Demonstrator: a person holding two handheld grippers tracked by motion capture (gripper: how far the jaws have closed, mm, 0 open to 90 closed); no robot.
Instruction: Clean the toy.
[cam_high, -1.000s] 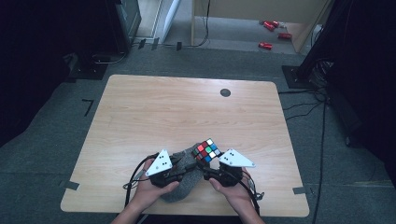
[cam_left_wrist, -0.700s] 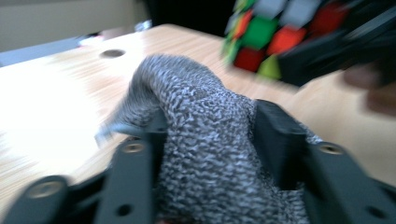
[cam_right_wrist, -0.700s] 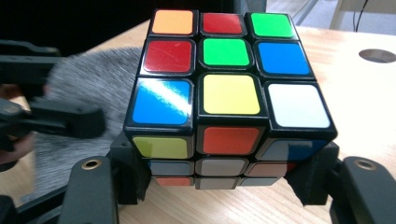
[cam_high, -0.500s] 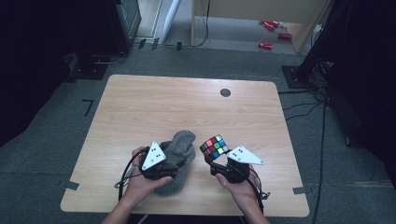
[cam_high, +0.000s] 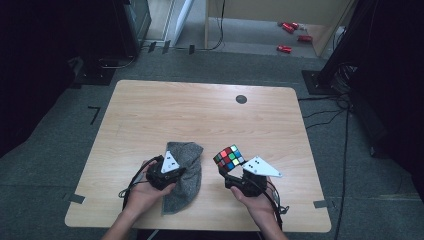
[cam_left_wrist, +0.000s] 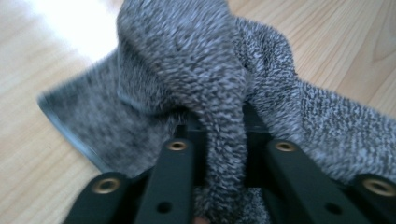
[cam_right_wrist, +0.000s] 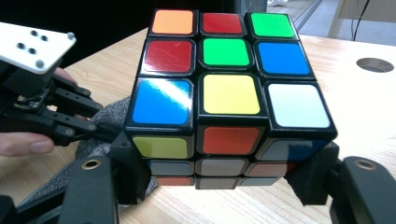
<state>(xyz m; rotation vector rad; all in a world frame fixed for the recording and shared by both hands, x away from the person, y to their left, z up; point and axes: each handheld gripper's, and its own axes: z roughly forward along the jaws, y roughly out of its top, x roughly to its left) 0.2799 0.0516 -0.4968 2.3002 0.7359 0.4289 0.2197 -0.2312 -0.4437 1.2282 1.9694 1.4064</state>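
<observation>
A grey knitted cloth (cam_high: 186, 176) lies near the front edge of the wooden table (cam_high: 200, 115), left of centre. My left gripper (cam_high: 176, 173) is shut on a bunched fold of it. In the left gripper view the cloth (cam_left_wrist: 187, 70) is pinched between the jaws of that gripper (cam_left_wrist: 219, 135) and trails onto the wood. A scrambled Rubik's cube (cam_high: 229, 157) is held just above the table to the right of the cloth, with my right gripper (cam_high: 231, 172) shut on its lower layer. The right gripper view shows the cube (cam_right_wrist: 224, 93) clamped by that gripper (cam_right_wrist: 224, 175), with the left gripper (cam_right_wrist: 100, 133) off to its left.
A round black hole (cam_high: 241, 99) sits in the table near its far edge. Bare wood spans the far half. Red objects (cam_high: 285, 48) lie on the floor beyond, and dark stands flank the table (cam_high: 330, 75). Tape marks the table's front corners (cam_high: 76, 198).
The two grippers have drawn apart. The right one carried the cube to the right, away from the cloth. The left one pulled the cloth leftward, and it now lies stretched out.
</observation>
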